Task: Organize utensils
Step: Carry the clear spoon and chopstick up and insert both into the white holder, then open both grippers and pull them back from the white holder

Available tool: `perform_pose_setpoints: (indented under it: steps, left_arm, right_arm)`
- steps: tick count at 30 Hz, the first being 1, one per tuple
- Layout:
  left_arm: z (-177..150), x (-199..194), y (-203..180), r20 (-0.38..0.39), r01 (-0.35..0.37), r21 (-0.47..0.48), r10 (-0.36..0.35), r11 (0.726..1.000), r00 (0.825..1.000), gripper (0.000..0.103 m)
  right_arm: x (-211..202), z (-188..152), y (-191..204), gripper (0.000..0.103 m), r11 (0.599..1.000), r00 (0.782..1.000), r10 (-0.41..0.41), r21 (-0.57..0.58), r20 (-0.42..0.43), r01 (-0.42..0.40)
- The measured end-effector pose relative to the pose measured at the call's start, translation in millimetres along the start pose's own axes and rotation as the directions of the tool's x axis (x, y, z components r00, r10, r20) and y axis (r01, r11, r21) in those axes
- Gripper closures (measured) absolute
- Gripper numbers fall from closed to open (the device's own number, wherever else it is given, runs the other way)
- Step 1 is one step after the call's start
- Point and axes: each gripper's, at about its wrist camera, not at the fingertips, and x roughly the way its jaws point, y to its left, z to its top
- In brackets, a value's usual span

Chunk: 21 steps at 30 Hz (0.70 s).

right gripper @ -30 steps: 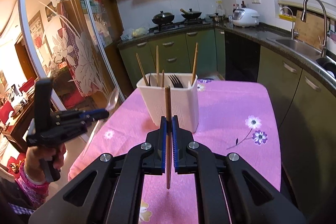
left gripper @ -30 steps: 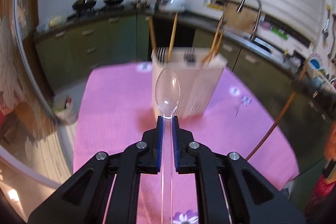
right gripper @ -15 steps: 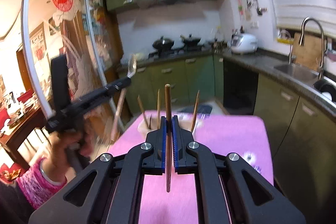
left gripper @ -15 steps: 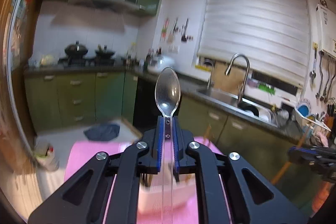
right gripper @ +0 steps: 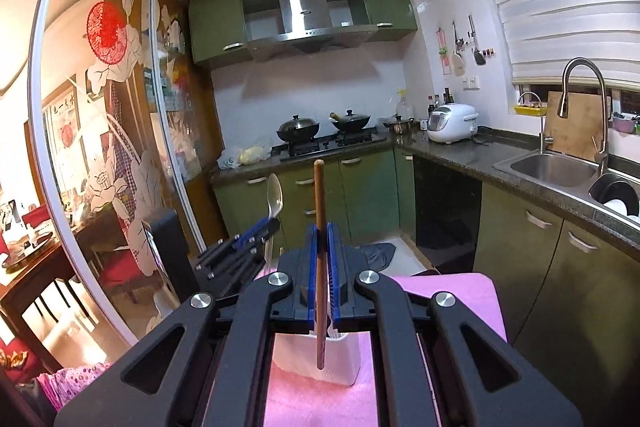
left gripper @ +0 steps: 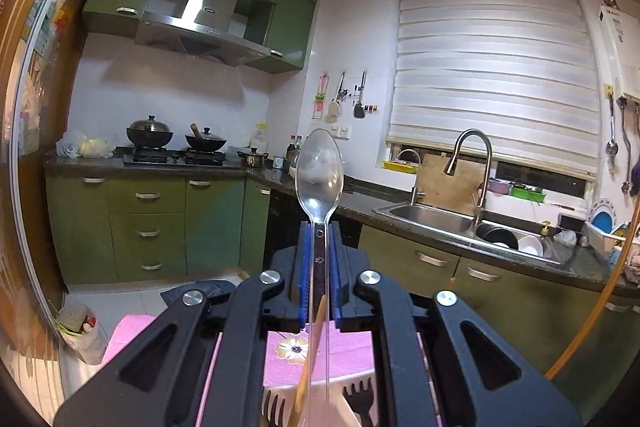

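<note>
Currently both tools are loaded above the white holder (right gripper: 316, 359), which sits on the pink table (right gripper: 460, 303) toward its far edge. My left gripper (left gripper: 319, 259) is clamped on a clear spoon (left gripper: 319, 175), bowl up, its handle hanging over the forks (left gripper: 360, 397) in the holder. My right gripper (right gripper: 319, 259) is clamped on a wooden chopstick (right gripper: 319, 227), upright, tip over the holder. Step, I judge: dropping both in. Next calls for lowering each straight into its slot, then releasing.

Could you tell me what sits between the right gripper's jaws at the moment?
A wooden chopstick, upright, clamped between the jaws of the right gripper; the right wrist view shows it.
</note>
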Motion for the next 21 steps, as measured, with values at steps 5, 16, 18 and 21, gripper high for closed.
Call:
perform_pose_setpoints:
  steps: [5, 16, 18, 21]
  left_arm:
    - [-21, 4, 1, -0.011, -0.01, 0.003, 0.01, 1.0, 1.0, 0.094]
    - [-46, -6, -5, -0.107, -0.032, 0.065, 0.039, 0.997, 0.993, 0.071]
    - [-48, -13, -7, -0.115, -0.034, 0.083, 0.044, 0.996, 0.992, 0.069]
    - [-47, -23, -6, -0.132, -0.031, 0.09, 0.043, 0.995, 0.99, 0.068]
  right_arm:
    - [6, 2, 0, 0.097, 1.0, 1.0, -0.009, -0.005, 0.006, 0.009]
    - [21, 15, 0, 0.097, 0.999, 0.997, -0.044, 0.003, 0.07, 0.044]
    - [24, 17, 3, 0.097, 0.999, 0.995, -0.05, 0.002, 0.083, 0.05]
    - [33, 19, 6, 0.097, 0.998, 0.995, -0.056, 0.008, 0.087, 0.055]
